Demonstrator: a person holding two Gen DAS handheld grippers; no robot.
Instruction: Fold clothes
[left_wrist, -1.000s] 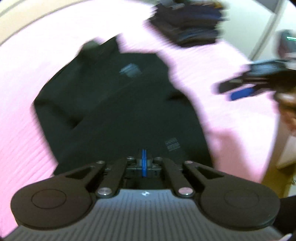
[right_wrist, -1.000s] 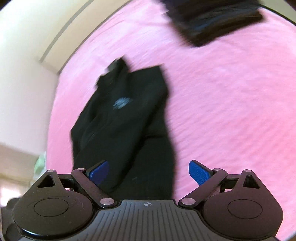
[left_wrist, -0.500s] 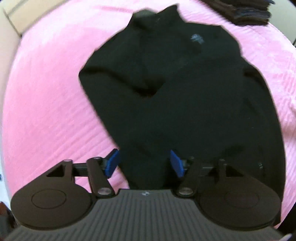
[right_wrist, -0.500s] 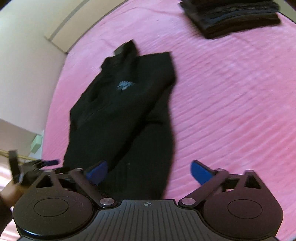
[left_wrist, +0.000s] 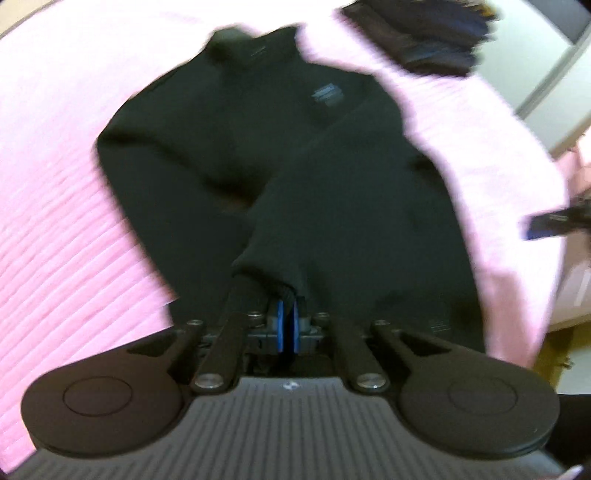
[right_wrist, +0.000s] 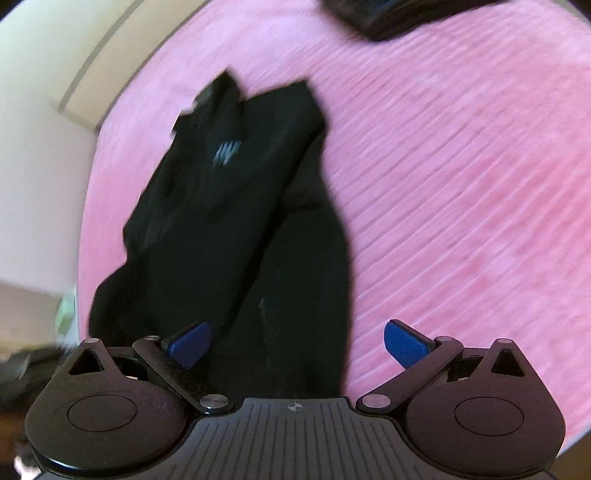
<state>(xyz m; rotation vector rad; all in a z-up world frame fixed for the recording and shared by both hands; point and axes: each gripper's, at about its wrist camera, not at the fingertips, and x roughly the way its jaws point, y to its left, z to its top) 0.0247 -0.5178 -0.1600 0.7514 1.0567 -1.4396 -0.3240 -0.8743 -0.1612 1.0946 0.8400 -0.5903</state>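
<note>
Pinching sleeve cuff (left_wrist: 258, 271) with left claw (left_wrist: 287, 325); pink bedspread (left_wrist: 55, 229) open leftward

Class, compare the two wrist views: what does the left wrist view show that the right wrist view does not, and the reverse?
Only the left wrist view: the left tool shut on the black top's sleeve cuff, and the right tool at the right edge.

Only the right wrist view: the right tool open over the top's lower edge, gripping nothing.

Both: the black top, the pink bedspread, the stack of folded dark clothes.

Pink ribbed bedspread (right_wrist: 461, 184), cream wall (right_wrist: 40, 122)
</note>
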